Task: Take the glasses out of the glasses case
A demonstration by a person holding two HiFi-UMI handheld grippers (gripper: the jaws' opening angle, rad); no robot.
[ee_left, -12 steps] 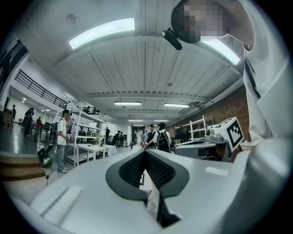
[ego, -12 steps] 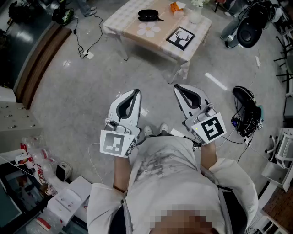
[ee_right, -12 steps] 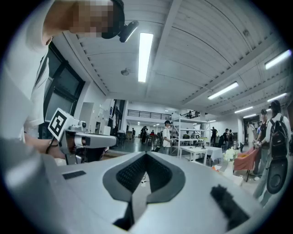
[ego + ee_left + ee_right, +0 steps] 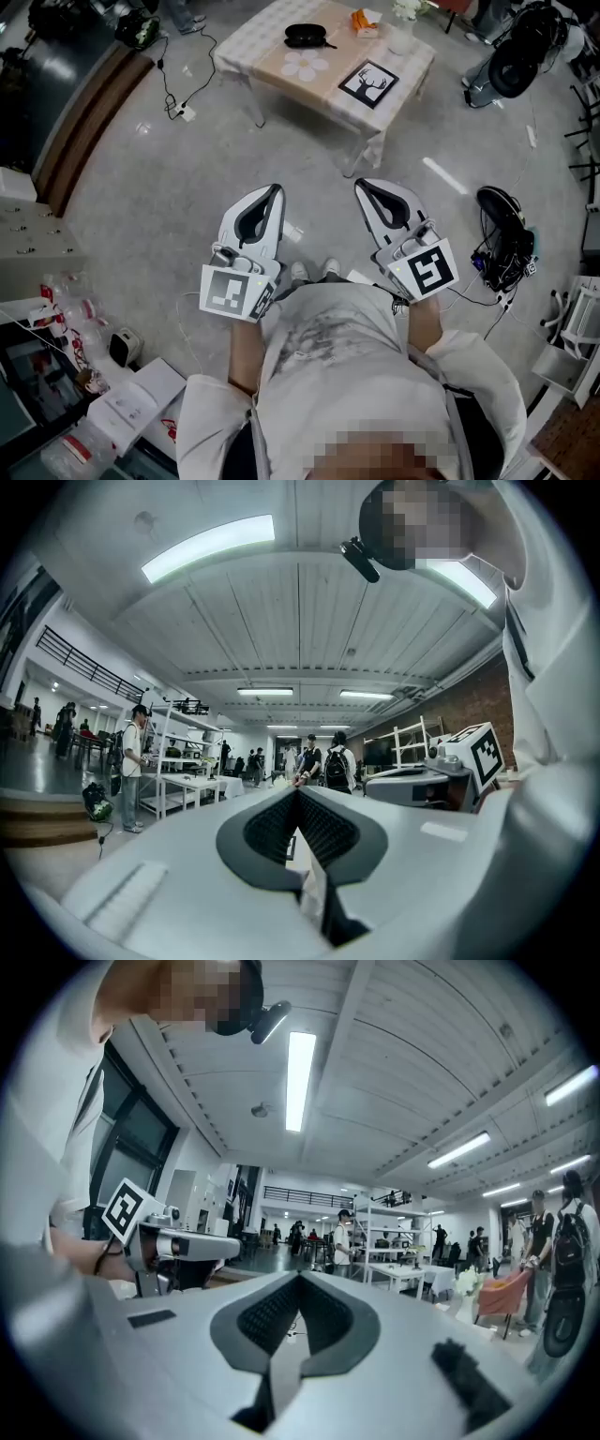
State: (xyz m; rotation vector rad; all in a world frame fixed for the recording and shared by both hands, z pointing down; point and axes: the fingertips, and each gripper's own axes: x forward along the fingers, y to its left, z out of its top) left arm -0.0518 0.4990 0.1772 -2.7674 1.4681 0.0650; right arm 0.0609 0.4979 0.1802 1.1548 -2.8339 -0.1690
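Grey concrete floor lies between the person and the worktop [image 4: 281, 80] bearing the black glasses case [image 4: 305, 35], well away; left tool [image 4: 275, 190] and right tool [image 4: 366, 185], both closed and empty, might shove it aside unless opened

A big open lab hall: concrete floor [image 4: 159, 216], ceiling strip lights [image 4: 208, 546], metal shelving racks [image 4: 183, 757], people [image 4: 323, 761] standing about

The worktop [image 4: 246, 45] stood well ahead of the person; on it the glasses case [image 4: 305, 35] lay at the far side, the flower mat [image 4: 305, 64] just before it, the deer picture [image 4: 368, 81] to the mat's right; the left gripper [image 4: 276, 191] and right gripper [image 4: 365, 186] were side by side above the floor, well short of the worktop; a cable bundle [image 4: 503, 236] lay on the floor to their right.
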